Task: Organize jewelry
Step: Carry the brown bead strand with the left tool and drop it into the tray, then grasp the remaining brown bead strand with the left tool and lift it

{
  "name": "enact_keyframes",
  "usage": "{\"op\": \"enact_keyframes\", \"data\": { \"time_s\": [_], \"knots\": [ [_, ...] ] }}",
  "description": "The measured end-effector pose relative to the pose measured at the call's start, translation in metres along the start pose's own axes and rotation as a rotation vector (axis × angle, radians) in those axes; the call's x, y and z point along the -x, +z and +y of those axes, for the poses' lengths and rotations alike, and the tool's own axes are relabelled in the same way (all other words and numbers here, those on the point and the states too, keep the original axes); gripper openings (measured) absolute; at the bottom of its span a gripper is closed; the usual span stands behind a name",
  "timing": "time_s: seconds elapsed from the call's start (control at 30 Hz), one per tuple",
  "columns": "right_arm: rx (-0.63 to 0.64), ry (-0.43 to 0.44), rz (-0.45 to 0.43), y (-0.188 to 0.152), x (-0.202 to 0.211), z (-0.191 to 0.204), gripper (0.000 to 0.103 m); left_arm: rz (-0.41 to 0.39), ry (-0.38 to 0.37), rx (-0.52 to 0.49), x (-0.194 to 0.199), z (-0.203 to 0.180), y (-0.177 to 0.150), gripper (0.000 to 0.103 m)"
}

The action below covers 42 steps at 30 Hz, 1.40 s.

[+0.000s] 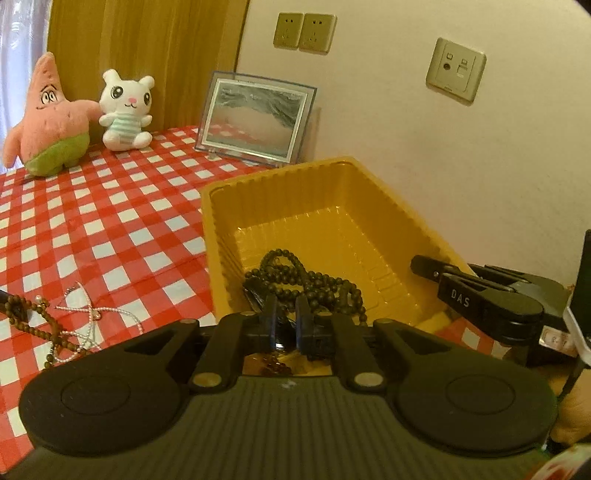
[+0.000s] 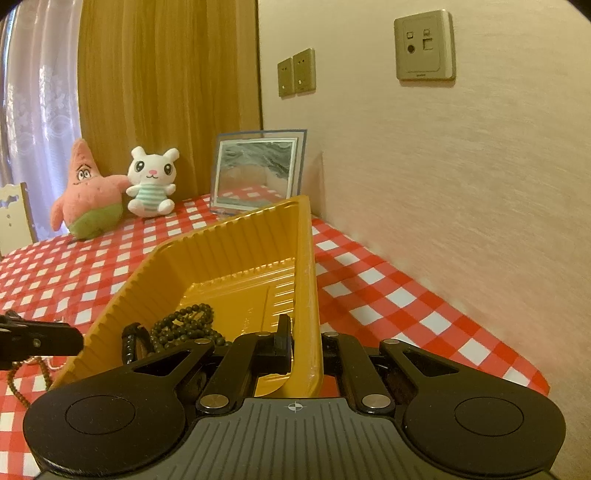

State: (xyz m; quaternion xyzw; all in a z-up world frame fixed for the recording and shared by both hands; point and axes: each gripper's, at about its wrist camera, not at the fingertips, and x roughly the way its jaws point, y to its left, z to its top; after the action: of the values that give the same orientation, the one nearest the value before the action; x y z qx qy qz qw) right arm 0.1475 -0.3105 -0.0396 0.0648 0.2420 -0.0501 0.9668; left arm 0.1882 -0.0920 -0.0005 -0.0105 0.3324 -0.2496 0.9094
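The near wall of the yellow tray (image 1: 334, 206) is hidden behind the left tongs (image 1: 286, 314), and so is part of the dark bead necklace (image 1: 314, 282) heaped in its near left corner; something dark and strap-like lies just left of the beads, too shadowed to name. The left tongs hang over that corner with a narrow gap between the tips, and nothing can be made out pressed between them. No earlier view is on hand to compare. The right tongs (image 2: 304, 341) are clamped on the tray's near right rim (image 2: 308, 280); only the inner finger (image 2: 282, 343) shows, the outer one being covered by the tray wall, and the tray is tipped up on that side. On the red-and-white checked bench (image 1: 110, 229), left of the tray, lie a brown bead string (image 1: 44, 321) and a thin pale pearl chain (image 1: 88, 314), tangled across each other and partly cut off by the left tool body. At the far left stand a pink star plush (image 1: 48, 122) and a white bunny plush (image 1: 127, 110), touching; right of them a picture frame (image 1: 255, 118) leans near the wall. Wall sockets (image 1: 304, 33) sit above. A hand shows only as a blurred edge at the lower right of the left wrist view.
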Motion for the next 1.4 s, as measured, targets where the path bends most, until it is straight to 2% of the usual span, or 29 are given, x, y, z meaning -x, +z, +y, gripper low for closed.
{"op": "enact_keyframes", "data": {
  "time_s": [0.2,0.6,0.83,1.17,1.4],
  "knots": [
    [0.005,-0.037,-0.014,0.000,0.002,-0.004,0.005,-0.009,0.070,0.034,0.018,0.019,-0.006,0.010],
    [0.003,-0.066,-0.015,-0.003,0.008,-0.007,0.005,0.060,0.261,0.134,0.048,0.082,-0.051,0.011],
    [0.006,-0.088,-0.026,-0.004,0.008,-0.008,0.005,0.066,0.353,0.124,0.048,0.108,-0.060,0.013],
    [-0.005,-0.128,-0.026,-0.003,0.003,-0.017,0.005,0.110,0.411,0.107,0.020,0.143,-0.058,0.017],
    [-0.005,-0.128,-0.025,-0.002,0.002,-0.018,0.006,0.131,0.406,0.118,0.002,0.154,-0.056,0.017]
  ]
}}
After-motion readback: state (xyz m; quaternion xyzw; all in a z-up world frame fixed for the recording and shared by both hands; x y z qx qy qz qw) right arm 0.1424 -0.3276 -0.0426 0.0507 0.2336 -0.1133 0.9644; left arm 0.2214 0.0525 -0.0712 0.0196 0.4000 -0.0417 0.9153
